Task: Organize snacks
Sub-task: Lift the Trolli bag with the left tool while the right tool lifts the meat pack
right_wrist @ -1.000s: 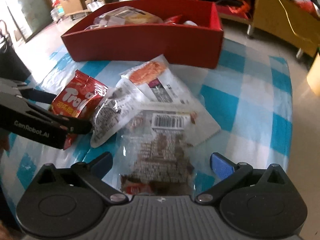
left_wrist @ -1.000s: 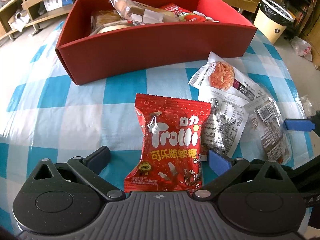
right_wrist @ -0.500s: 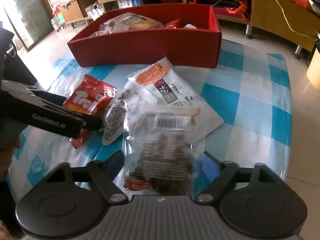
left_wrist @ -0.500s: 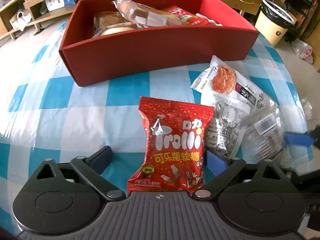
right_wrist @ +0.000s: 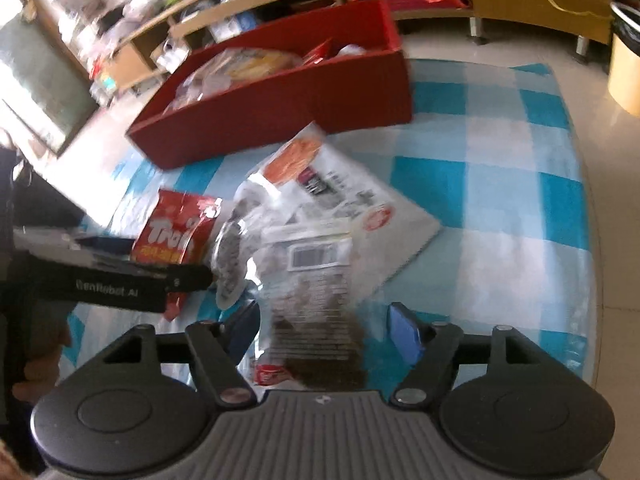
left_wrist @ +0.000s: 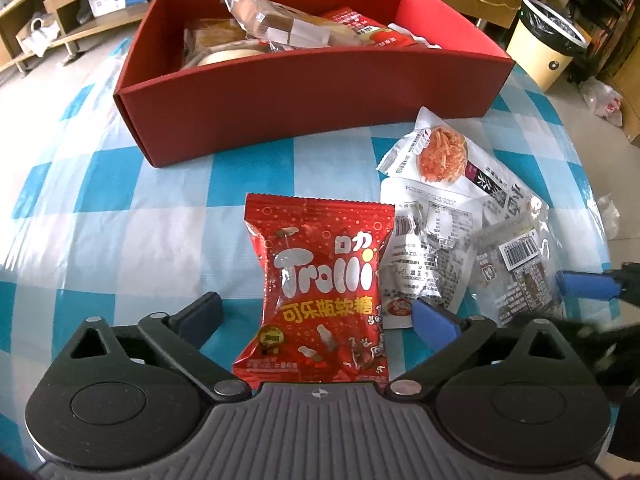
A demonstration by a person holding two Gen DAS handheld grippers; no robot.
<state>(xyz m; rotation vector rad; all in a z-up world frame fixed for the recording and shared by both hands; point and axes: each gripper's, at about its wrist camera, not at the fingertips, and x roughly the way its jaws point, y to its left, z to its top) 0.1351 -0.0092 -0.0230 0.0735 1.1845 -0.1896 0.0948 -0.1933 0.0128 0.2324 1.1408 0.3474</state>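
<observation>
My left gripper (left_wrist: 318,314) is open, its fingers on either side of a red Trolli candy bag (left_wrist: 320,288) that lies flat on the checked tablecloth. My right gripper (right_wrist: 326,330) has its jaws partly closed around a clear packet of dark snack with a barcode (right_wrist: 316,304); the view is blurred, so I cannot tell whether the pads touch it. The same packet (left_wrist: 520,280) shows at the right of the left wrist view. A red box (left_wrist: 304,88) holding several snacks stands beyond, also in the right wrist view (right_wrist: 280,96).
A white packet with an orange picture (left_wrist: 444,156) and a white printed packet (left_wrist: 428,248) lie between the Trolli bag and the clear packet. A cream bin (left_wrist: 548,44) stands on the floor far right. Low wooden shelves (left_wrist: 72,12) stand behind the table.
My right gripper's jaws have narrowed around the clear dark-snack packet, and its view has tilted and blurred. My left gripper stays open over the Trolli bag, slightly closer.
</observation>
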